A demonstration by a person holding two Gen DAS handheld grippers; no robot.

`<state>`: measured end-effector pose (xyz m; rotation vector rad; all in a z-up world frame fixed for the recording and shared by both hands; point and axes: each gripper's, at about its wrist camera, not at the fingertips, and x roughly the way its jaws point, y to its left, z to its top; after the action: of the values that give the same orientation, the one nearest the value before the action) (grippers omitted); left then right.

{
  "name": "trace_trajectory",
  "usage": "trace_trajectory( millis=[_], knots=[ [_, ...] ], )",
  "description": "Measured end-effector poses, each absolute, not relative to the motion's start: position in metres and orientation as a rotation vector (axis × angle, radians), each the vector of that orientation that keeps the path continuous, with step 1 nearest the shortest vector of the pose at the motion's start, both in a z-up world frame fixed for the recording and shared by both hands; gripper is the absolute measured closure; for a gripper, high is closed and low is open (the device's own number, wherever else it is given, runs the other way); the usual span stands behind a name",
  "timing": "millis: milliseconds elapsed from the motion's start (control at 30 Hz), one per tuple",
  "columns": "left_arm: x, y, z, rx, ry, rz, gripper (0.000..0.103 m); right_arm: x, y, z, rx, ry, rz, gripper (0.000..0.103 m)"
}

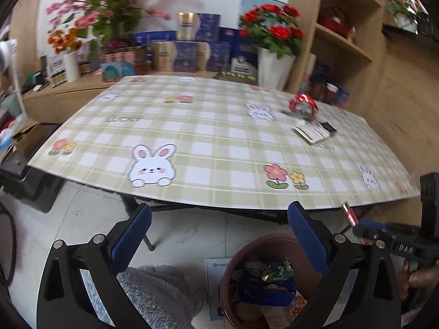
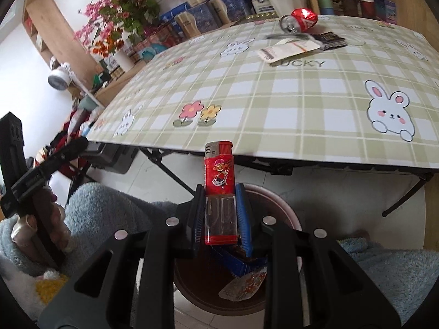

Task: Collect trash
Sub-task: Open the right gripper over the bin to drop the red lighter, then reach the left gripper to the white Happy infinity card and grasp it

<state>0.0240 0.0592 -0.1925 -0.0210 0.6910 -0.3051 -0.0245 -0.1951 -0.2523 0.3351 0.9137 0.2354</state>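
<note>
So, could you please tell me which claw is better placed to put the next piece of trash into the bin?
The right claw: it is shut on the red lighter directly above the brown bin. The left claw is open and holds nothing.

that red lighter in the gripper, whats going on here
A person is clearing trash off the table. The right gripper is shut on a red lighter, held over the brown bin that already holds wrappers. The left gripper is open and empty. A crushed red can and packets remain on the table.
</note>
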Motion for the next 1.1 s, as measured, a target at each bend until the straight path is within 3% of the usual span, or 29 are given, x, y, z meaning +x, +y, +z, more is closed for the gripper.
trace_trajectory(
  millis=[567, 733, 833, 900, 967, 1100],
  knots=[
    [0.022, 0.054, -0.196, -0.003, 0.687, -0.317, 0.006, -0.022, -0.175, -0.263, 0.249, 0.975, 0.236, 0.075],
    [0.023, 0.053, -0.198, 0.001, 0.695, -0.313, 0.006, -0.023, -0.175, -0.258, 0.224, 0.951, 0.219, 0.056],
    [0.023, 0.051, -0.2, 0.009, 0.7, -0.313, 0.006, -0.024, -0.176, -0.252, 0.204, 0.921, 0.203, 0.035],
    [0.024, 0.05, -0.2, 0.016, 0.704, -0.312, 0.006, -0.026, -0.178, -0.246, 0.187, 0.891, 0.181, 0.012],
    [0.024, 0.05, -0.201, 0.02, 0.705, -0.311, 0.006, -0.028, -0.179, -0.24, 0.156, 0.858, 0.14, 0.006],
    [0.024, 0.049, -0.201, 0.022, 0.707, -0.31, 0.006, -0.026, -0.187, -0.232, 0.131, 0.831, 0.084, 0.006]
  ],
)
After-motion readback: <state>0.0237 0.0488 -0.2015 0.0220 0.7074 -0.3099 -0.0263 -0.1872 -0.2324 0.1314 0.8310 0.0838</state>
